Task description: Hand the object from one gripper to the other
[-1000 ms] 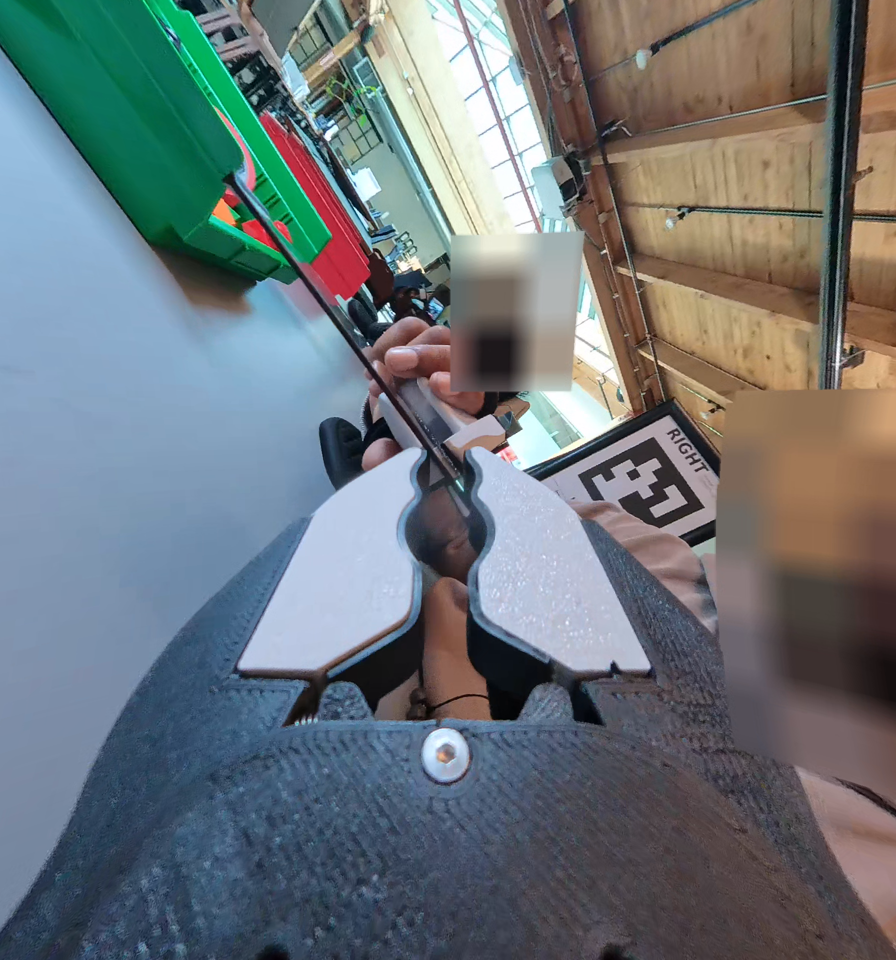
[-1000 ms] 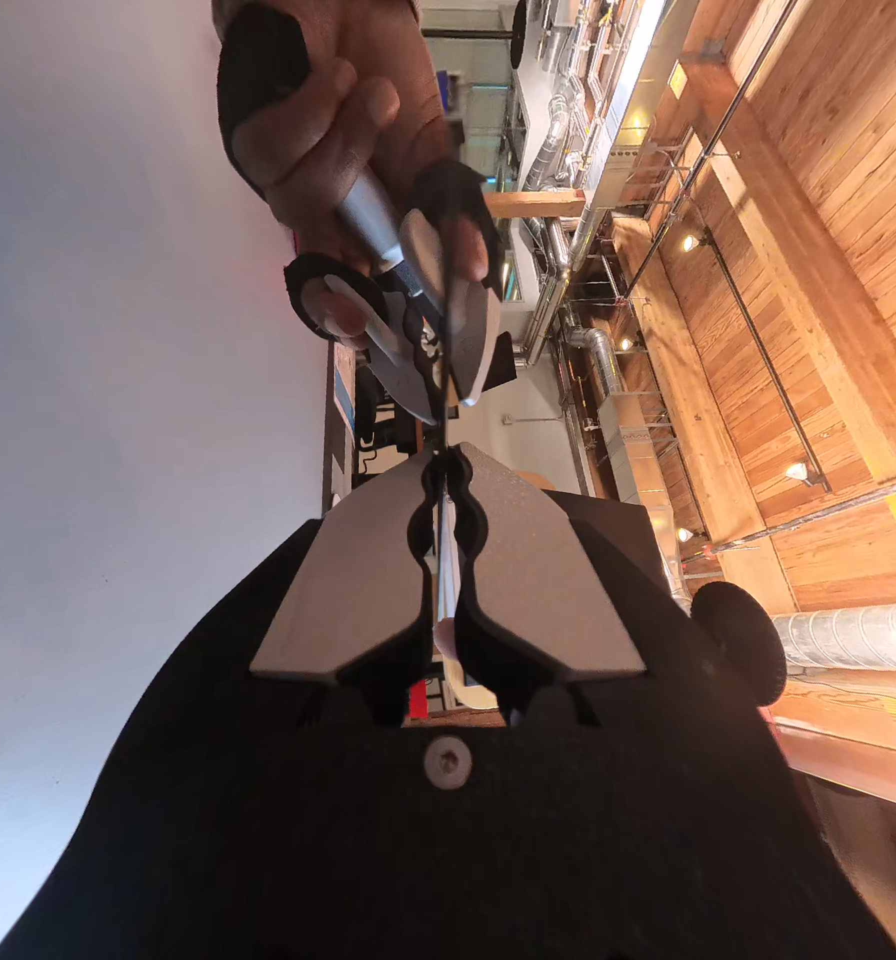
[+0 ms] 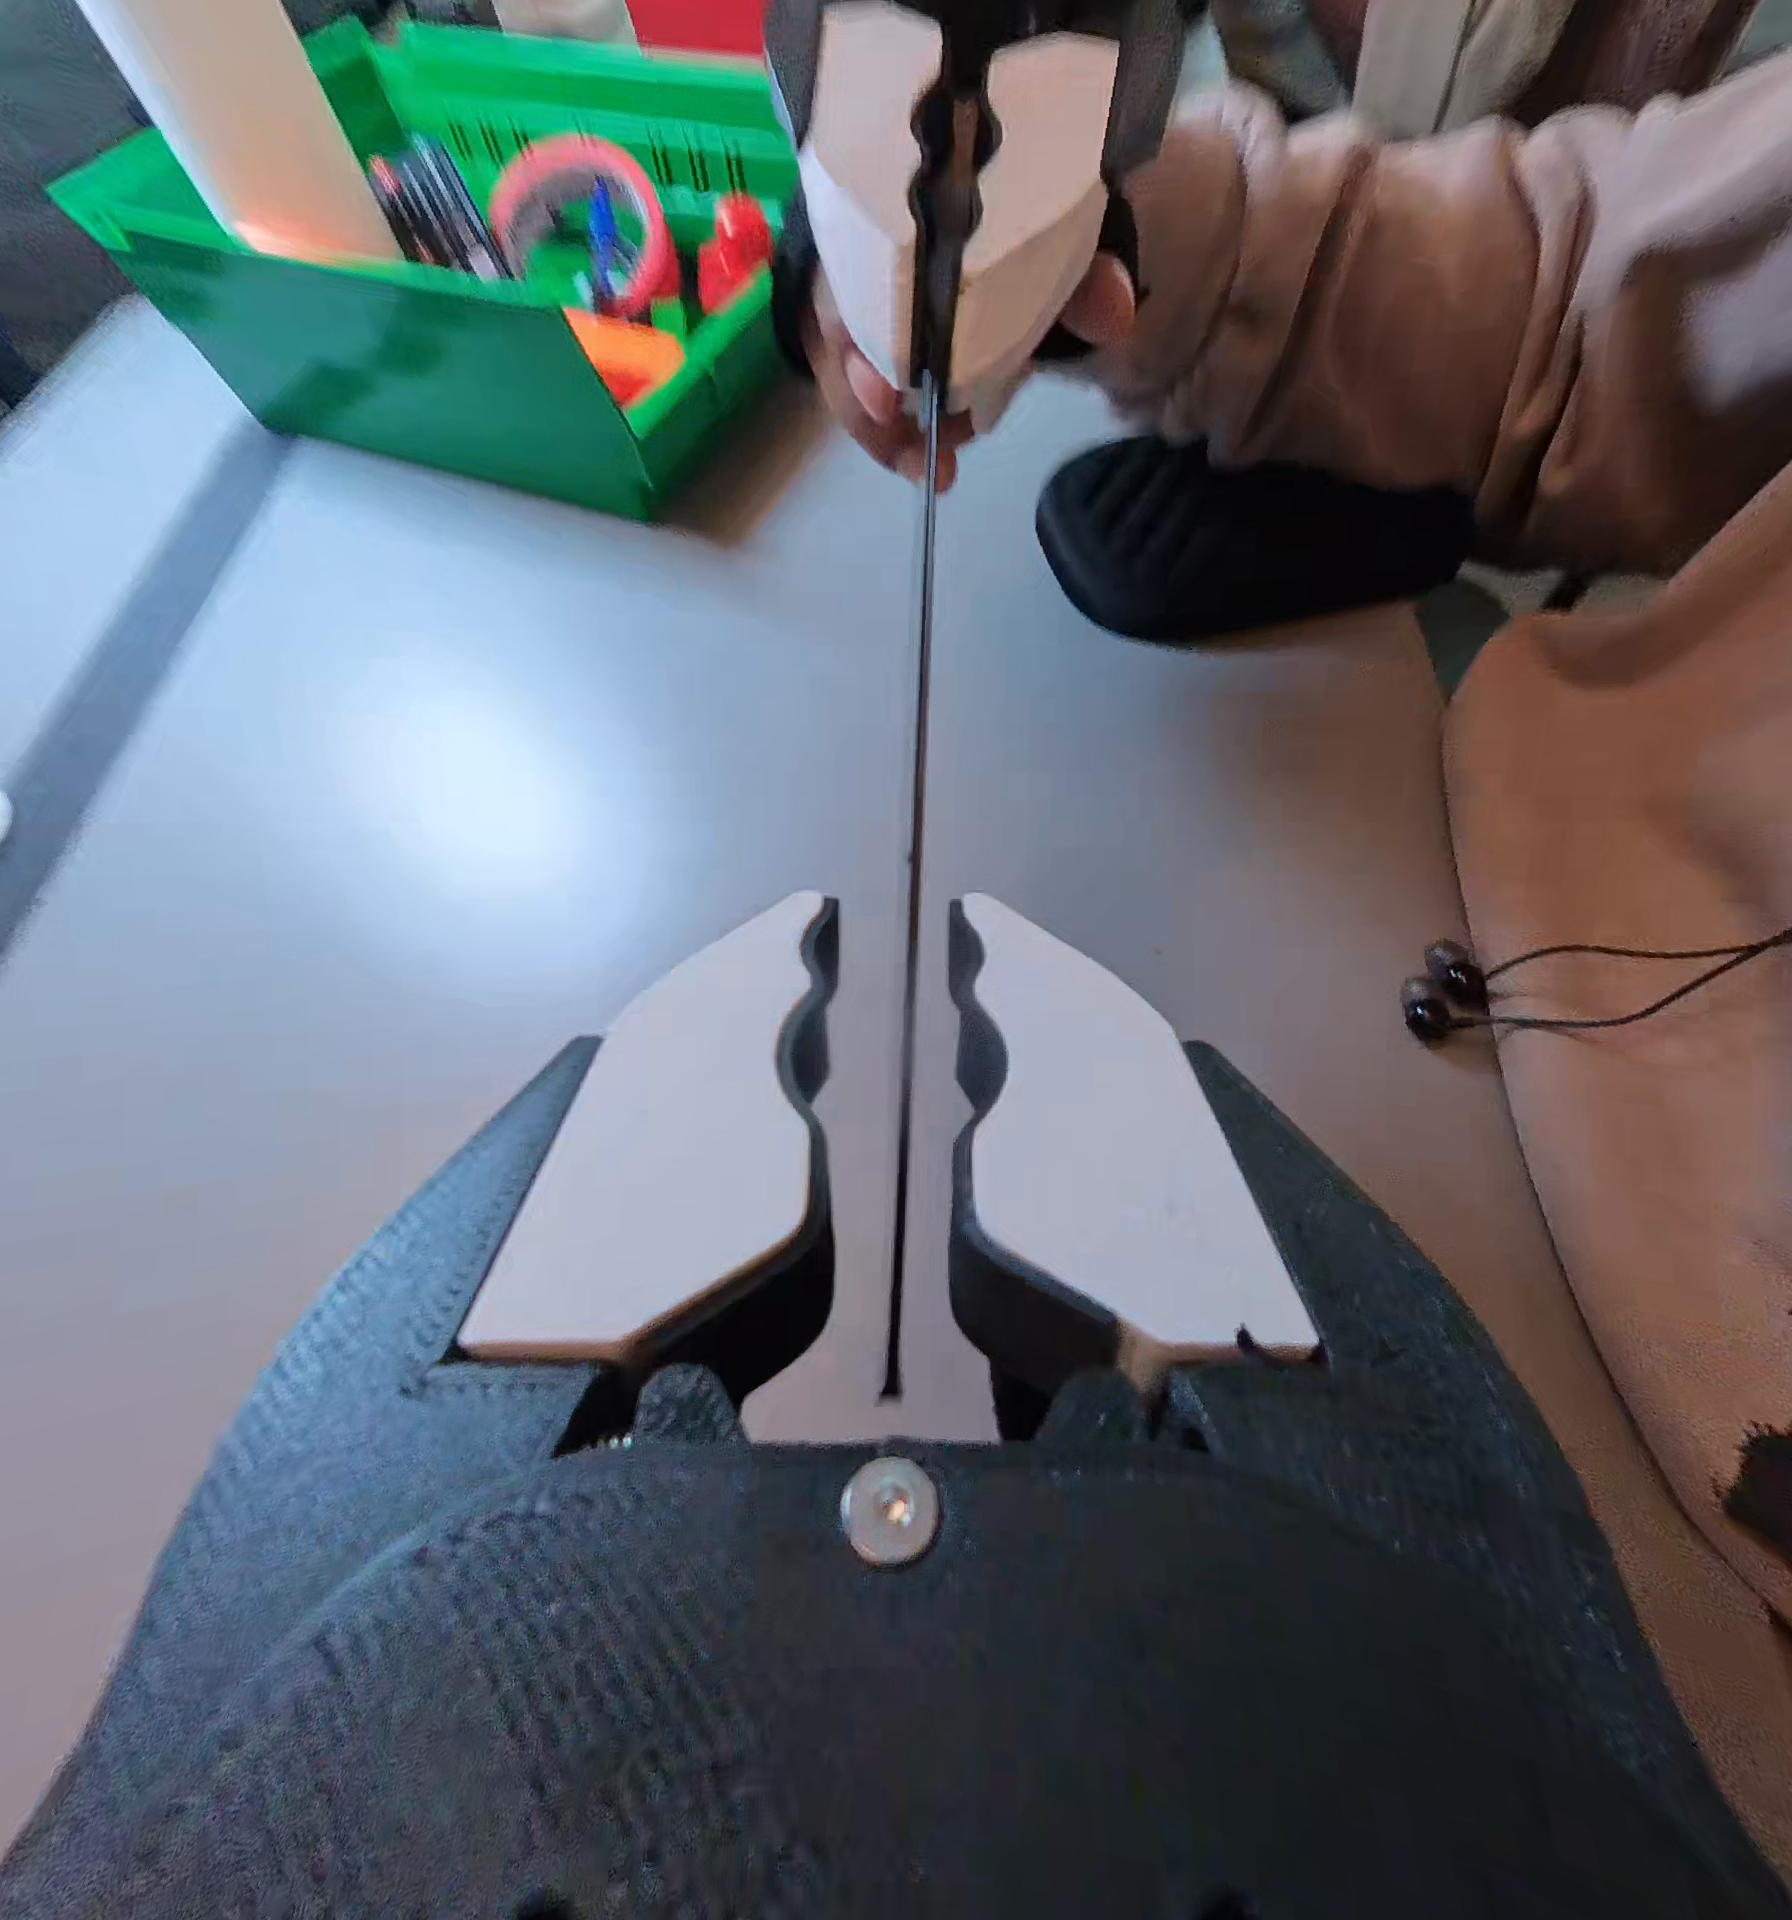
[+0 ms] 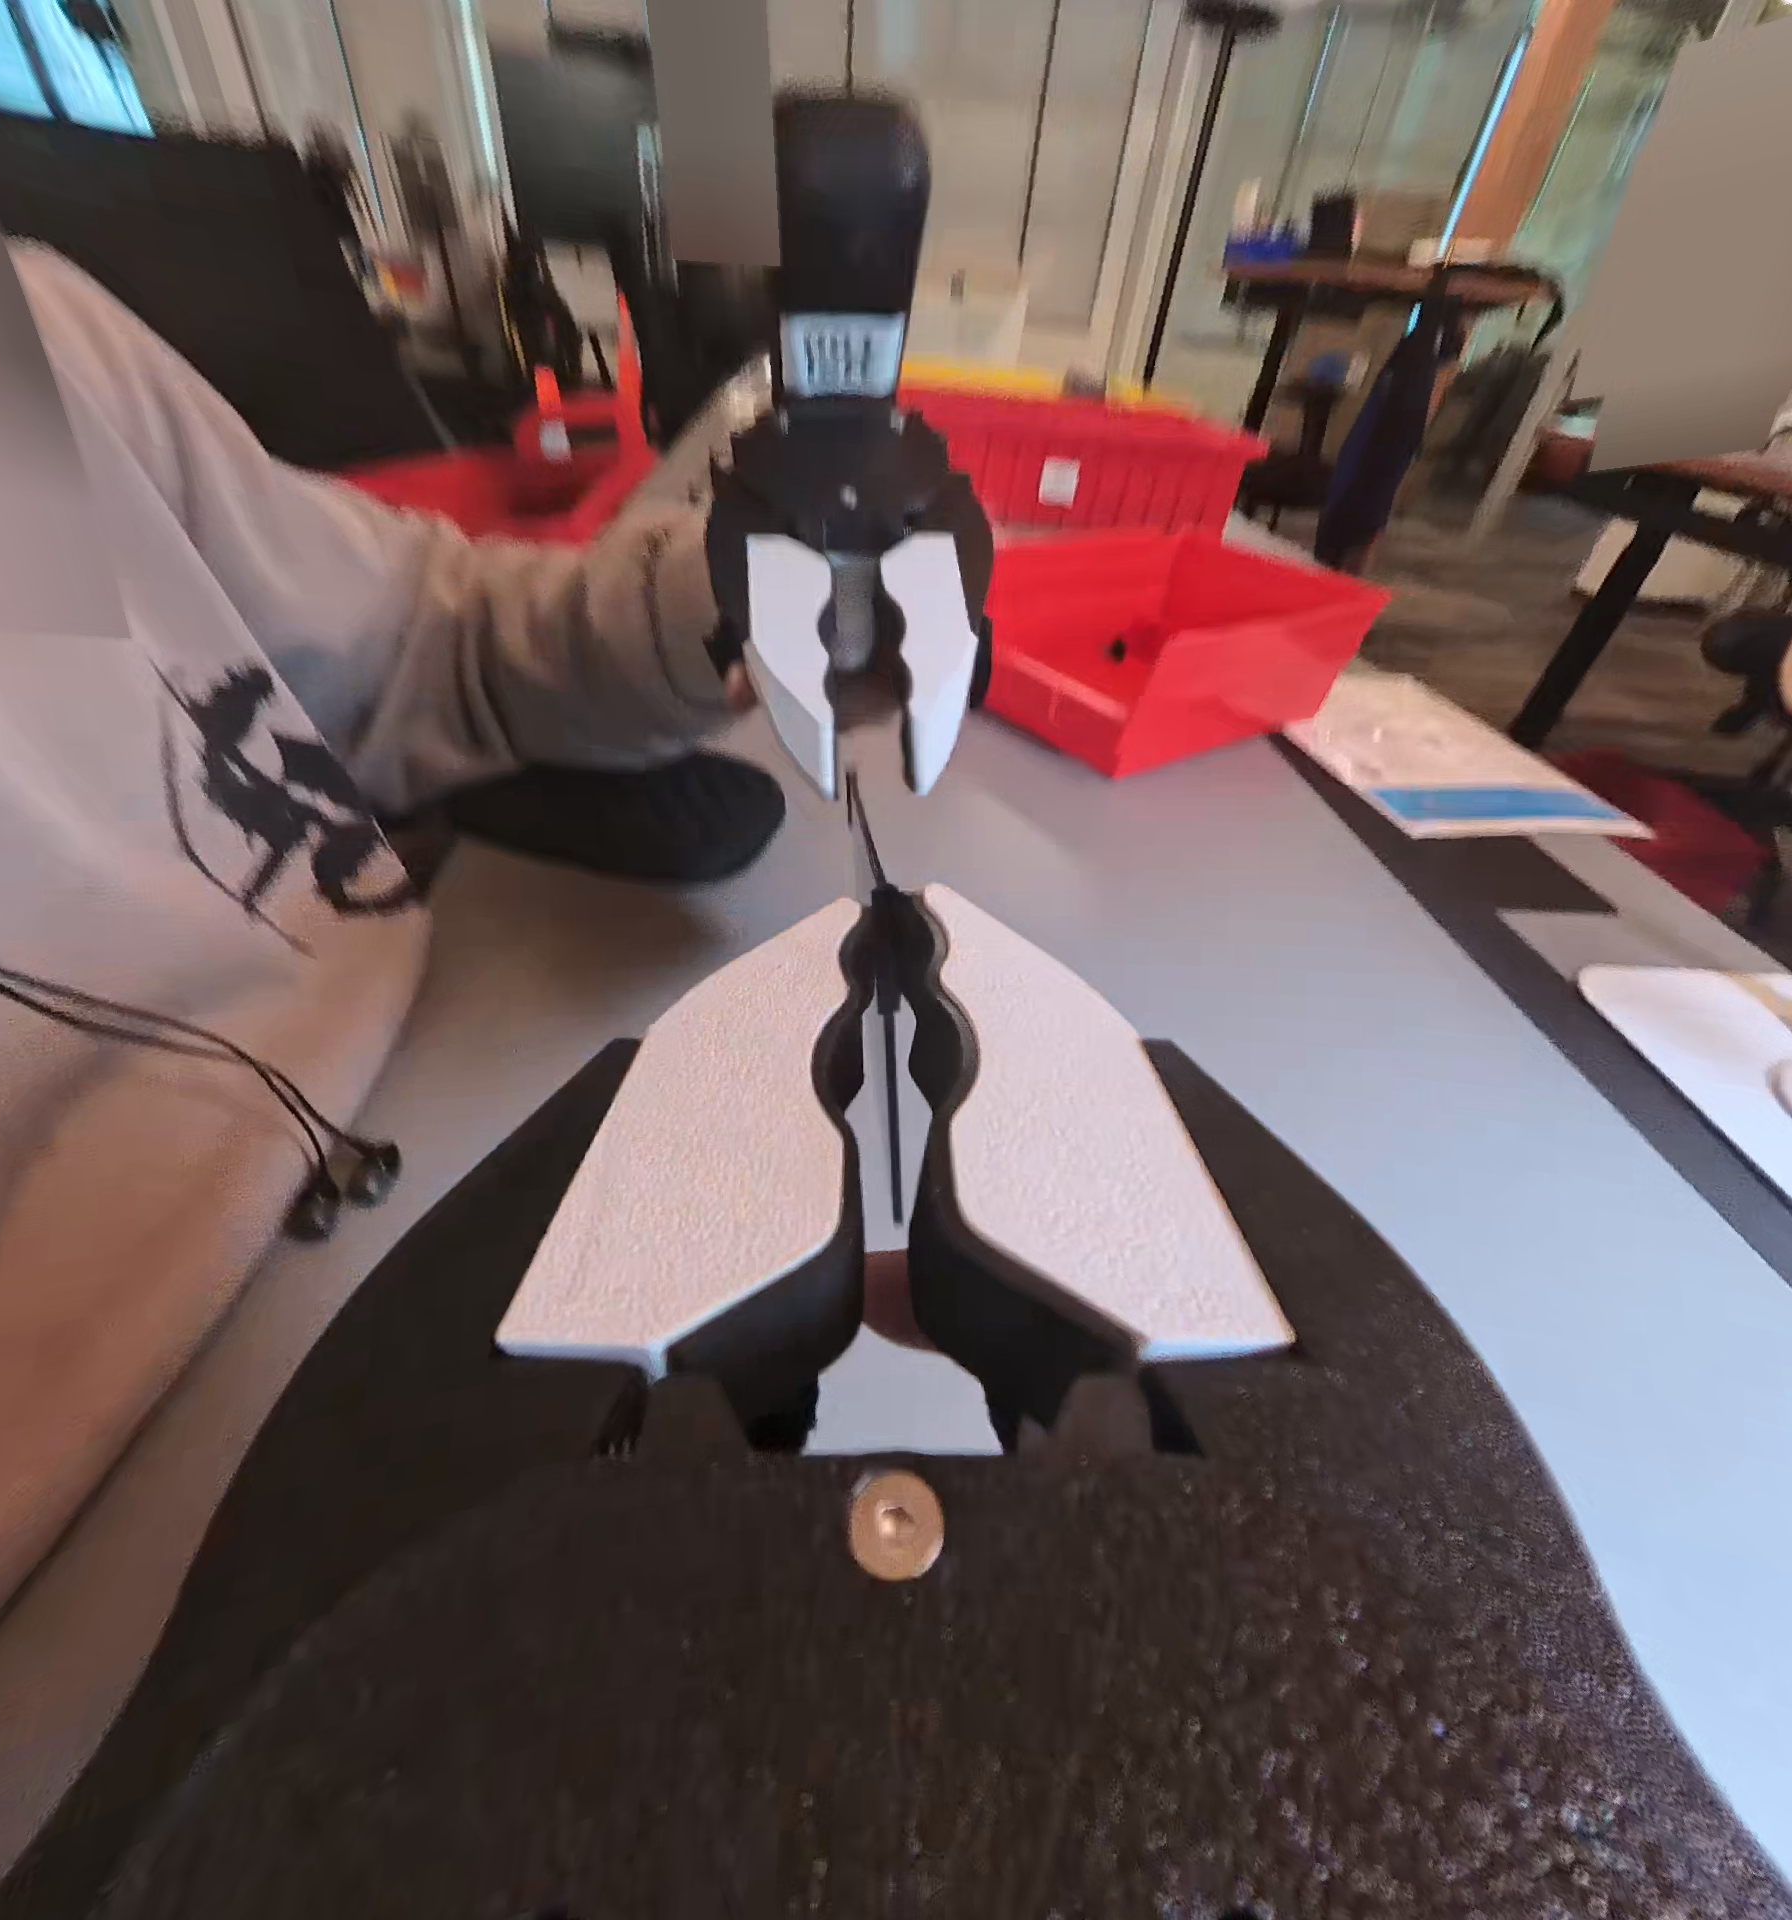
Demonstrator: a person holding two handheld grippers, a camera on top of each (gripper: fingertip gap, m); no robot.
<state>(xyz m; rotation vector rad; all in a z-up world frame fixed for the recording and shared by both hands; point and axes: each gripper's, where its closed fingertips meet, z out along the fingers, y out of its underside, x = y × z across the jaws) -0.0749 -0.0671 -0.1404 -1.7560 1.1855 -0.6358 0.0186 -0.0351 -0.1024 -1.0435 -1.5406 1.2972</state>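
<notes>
Grey table (image 3: 372, 748): right hand-held gripper (image 4: 890, 904) pinches thin rod (image 3: 918, 790); left hand-held gripper (image 3: 892, 909) parted.

grippers: 2, left (image 3: 892, 914) and right (image 4: 892, 899) | thin black rod (image 3: 918, 727): 1 | green bin (image 3: 435, 364): 1 | red bins (image 4: 1162, 634): at least 2 | cord beads (image 3: 1443, 997): 2 | tabletop (image 3: 404, 779): 1

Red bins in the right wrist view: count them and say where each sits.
2. One open red bin on the grey table right of the left gripper; another behind it. More may be hidden.
</notes>
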